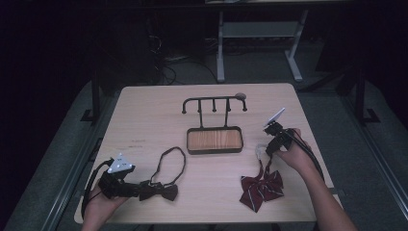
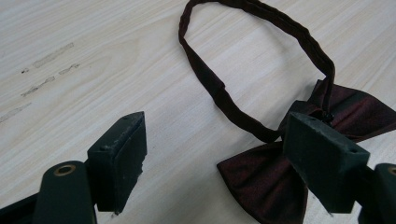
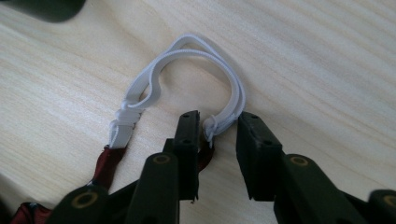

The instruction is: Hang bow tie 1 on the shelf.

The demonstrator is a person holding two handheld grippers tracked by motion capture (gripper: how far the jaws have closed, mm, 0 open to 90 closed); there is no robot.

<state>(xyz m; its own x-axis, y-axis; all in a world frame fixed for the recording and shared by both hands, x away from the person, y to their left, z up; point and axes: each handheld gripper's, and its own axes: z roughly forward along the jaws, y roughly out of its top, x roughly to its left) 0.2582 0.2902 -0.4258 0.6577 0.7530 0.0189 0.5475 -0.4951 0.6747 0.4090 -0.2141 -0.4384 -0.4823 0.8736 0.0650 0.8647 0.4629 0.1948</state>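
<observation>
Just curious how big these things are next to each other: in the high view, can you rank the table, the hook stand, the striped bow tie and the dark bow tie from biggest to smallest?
1. Table
2. Hook stand
3. Striped bow tie and dark bow tie: too alike to rank, loops included.

Both our hands low over the worktop, a gripper in each.

Our left hand [image 1: 98,199] comes in at the near left corner and holds the left gripper [image 1: 139,189] pointing right, its black fingers [image 2: 119,161] spread wide apart. Our right forearm [image 1: 327,202] reaches up the right side; the right hand [image 1: 296,154] tilts the right gripper [image 1: 266,150] down and leftward, its fingers [image 3: 257,149] parted by a narrow gap.
</observation>
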